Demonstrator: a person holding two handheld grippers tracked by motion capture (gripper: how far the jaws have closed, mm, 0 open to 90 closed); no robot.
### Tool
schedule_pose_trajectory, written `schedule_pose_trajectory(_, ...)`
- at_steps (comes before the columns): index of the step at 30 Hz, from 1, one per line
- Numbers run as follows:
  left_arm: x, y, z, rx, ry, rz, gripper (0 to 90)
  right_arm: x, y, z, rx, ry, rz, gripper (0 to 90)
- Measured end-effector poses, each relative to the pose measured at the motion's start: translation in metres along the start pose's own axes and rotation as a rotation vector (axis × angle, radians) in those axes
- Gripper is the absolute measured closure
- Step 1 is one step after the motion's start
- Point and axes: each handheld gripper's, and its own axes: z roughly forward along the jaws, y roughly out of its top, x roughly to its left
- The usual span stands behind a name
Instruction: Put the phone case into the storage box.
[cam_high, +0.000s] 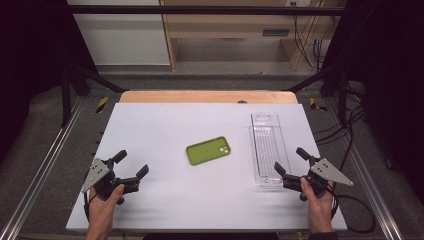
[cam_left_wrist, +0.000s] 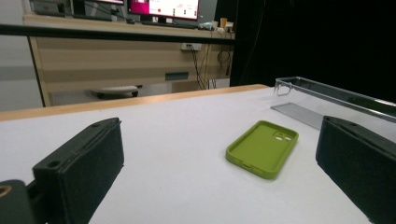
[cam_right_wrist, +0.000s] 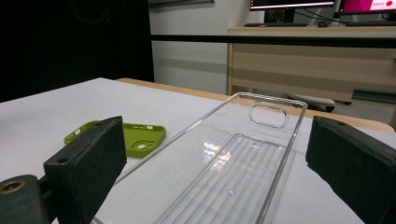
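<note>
Both claws empty with jaws apart, left claw (cam_high: 131, 171) and right claw (cam_high: 288, 162) low at the near edge of the counter (cam_high: 150, 125); green case (cam_high: 208, 150) lies mid-counter, left of the clear tray (cam_high: 266, 150): approach low, straddle its long edges.

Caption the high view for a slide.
Two open grippers flank a green phone case and clear tray.

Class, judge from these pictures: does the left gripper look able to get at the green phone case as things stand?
Probably yes. The left gripper is open, aimed toward the green phone case, and only bare white table lies between them.
</note>
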Motion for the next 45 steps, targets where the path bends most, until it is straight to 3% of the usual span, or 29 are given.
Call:
schedule_pose_trajectory(1,-0.004,0.000,0.003,0.009,-0.001,-0.013,0.4,0.000,-0.001,-0.001,-0.001,-0.005,0.004,5.4)
schedule_pose_trajectory(3,-0.008,0.000,0.006,0.031,-0.006,0.002,0.8,0.000,-0.002,-0.003,-0.002,-0.008,0.009,5.4)
schedule_pose_trajectory(4,-0.016,-0.001,0.011,0.067,-0.007,0.037,0.9,-0.001,-0.003,-0.006,0.000,-0.012,0.006,5.4)
schedule_pose_trajectory(7,-0.022,-0.003,0.019,0.099,-0.030,0.047,1.2,-0.003,-0.003,-0.009,-0.006,-0.027,0.008,5.4)
schedule_pose_trajectory(18,-0.038,-0.005,0.052,0.221,-0.041,0.040,3.0,-0.005,-0.004,-0.007,-0.012,-0.044,0.016,4.7)
schedule_pose_trajectory(20,-0.045,-0.004,0.067,0.266,-0.065,0.067,3.0,-0.004,-0.004,-0.007,-0.008,-0.046,0.014,4.7)
schedule_pose_trajectory(24,-0.052,-0.002,0.083,0.308,-0.100,0.081,3.3,-0.004,-0.004,-0.008,-0.014,-0.045,0.024,4.6)
schedule_pose_trajectory(25,-0.056,-0.001,0.092,0.330,-0.126,0.074,3.3,-0.005,-0.004,-0.007,-0.015,-0.046,0.027,4.6)
schedule_pose_trajectory(30,-0.064,0.001,0.110,0.384,-0.149,0.124,3.4,-0.005,-0.004,-0.007,-0.011,-0.043,0.024,4.5)
schedule_pose_trajectory(34,-0.069,0.003,0.122,0.409,-0.153,0.130,3.7,-0.004,-0.004,-0.008,-0.007,-0.050,0.019,4.5)
schedule_pose_trajectory(35,-0.070,0.003,0.127,0.428,-0.153,0.150,3.7,-0.005,-0.004,-0.008,-0.008,-0.053,0.018,4.5)
schedule_pose_trajectory(45,-0.068,0.007,0.145,0.469,-0.148,0.163,3.8,-0.005,-0.004,-0.007,-0.007,-0.055,0.017,4.5)
